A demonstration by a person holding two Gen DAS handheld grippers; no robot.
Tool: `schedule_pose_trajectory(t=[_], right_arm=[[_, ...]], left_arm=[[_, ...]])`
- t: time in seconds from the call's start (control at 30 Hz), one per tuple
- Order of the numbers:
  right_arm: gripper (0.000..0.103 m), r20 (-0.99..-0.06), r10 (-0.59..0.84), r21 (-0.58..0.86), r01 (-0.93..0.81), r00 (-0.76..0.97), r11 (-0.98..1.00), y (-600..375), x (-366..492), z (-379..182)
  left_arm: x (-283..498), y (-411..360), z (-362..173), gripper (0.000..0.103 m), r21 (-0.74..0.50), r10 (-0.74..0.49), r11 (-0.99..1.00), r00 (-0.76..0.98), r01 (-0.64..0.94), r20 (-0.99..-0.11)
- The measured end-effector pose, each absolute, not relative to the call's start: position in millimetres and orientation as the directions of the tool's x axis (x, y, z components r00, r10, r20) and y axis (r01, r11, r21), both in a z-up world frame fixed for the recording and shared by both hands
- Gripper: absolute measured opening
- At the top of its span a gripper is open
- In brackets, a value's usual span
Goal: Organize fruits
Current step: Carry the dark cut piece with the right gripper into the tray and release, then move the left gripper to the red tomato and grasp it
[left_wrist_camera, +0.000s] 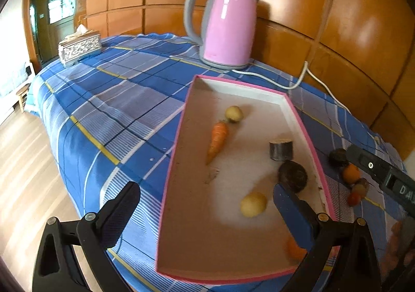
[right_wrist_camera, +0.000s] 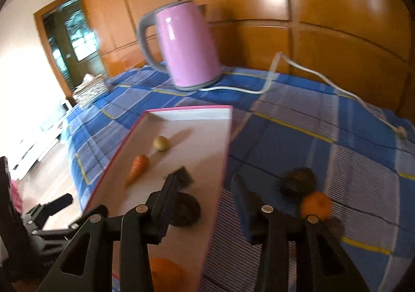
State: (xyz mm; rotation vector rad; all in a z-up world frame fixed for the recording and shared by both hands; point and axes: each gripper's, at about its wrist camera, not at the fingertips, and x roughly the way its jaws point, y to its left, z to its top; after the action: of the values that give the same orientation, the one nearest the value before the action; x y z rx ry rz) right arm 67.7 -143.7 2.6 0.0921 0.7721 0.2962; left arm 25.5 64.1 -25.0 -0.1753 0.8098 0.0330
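Carrot [left_wrist_camera: 218, 140] lies in the pink-rimmed tray [left_wrist_camera: 181, 136], centre of the left view; long axis runs up-down in frame, slightly tilted, tip toward the lower left, leaf end at the top just beside a small potato [left_wrist_camera: 234, 113]. Also in the tray: dark cut cylinder [left_wrist_camera: 281, 149] standing on end at right, dark round fruit [left_wrist_camera: 293, 175] below it near the right wall, second potato [left_wrist_camera: 253, 204] lower centre, orange [left_wrist_camera: 294, 249] at the bottom right, partly hidden by a finger.

Tray sits on a blue plaid cloth [left_wrist_camera: 116, 110], long axis running away from the camera toward a pink kettle [left_wrist_camera: 225, 24] at top centre. Tissue box [left_wrist_camera: 79, 48] upper left.

Outside the tray, right view: dark fruit [right_wrist_camera: 298, 183] and an orange [right_wrist_camera: 315, 205] touching on the cloth at centre right.

Left gripper [left_wrist_camera: 207, 214]: jaws wide apart, straddling the tray's near end, nothing clasped.

Right gripper [right_wrist_camera: 205, 203]: jaws partly apart, one finger over the tray, the other over the cloth, tray's right wall between them. Pads grip nothing. Frame is motion-blurred.
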Motion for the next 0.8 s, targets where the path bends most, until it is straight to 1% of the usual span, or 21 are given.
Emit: schedule_pose_trajectory(t=[0.1,0.23,0.43,0.63,0.8], right_arm=[[0.044,-0.668,0.244,0.168,-0.177,0.703,0.97,-161,54,2],[0.049,-0.671,0.156,0.151,-0.073,0.724,0.986,-192,37,-3],[0.049,-0.694,0.034,0.139,0.087,0.72,0.986,-239,14,-17],[0.049,-0.717,-0.102,0.107,0.253,0.69,0.961,-284,-10,-31],[0.049,-0.728,-0.155,0.11,0.337,0.668,0.935,-310,-25,-39]], left_arm=[[24,56,-23,0.103,-0.141,-0.059,0.988,0.69,-0.063,-0.721],[22,46,-22,0.103,-0.129,-0.076,0.991,0.688,-0.025,-0.722],[20,28,-18,0.103,-0.114,-0.117,0.992,0.688,0.05,-0.716],[21,0,-8,0.103,-0.103,-0.192,0.98,0.685,0.17,-0.702],[26,-26,0,0.103,-0.088,-0.243,0.962,0.667,0.257,-0.705]])
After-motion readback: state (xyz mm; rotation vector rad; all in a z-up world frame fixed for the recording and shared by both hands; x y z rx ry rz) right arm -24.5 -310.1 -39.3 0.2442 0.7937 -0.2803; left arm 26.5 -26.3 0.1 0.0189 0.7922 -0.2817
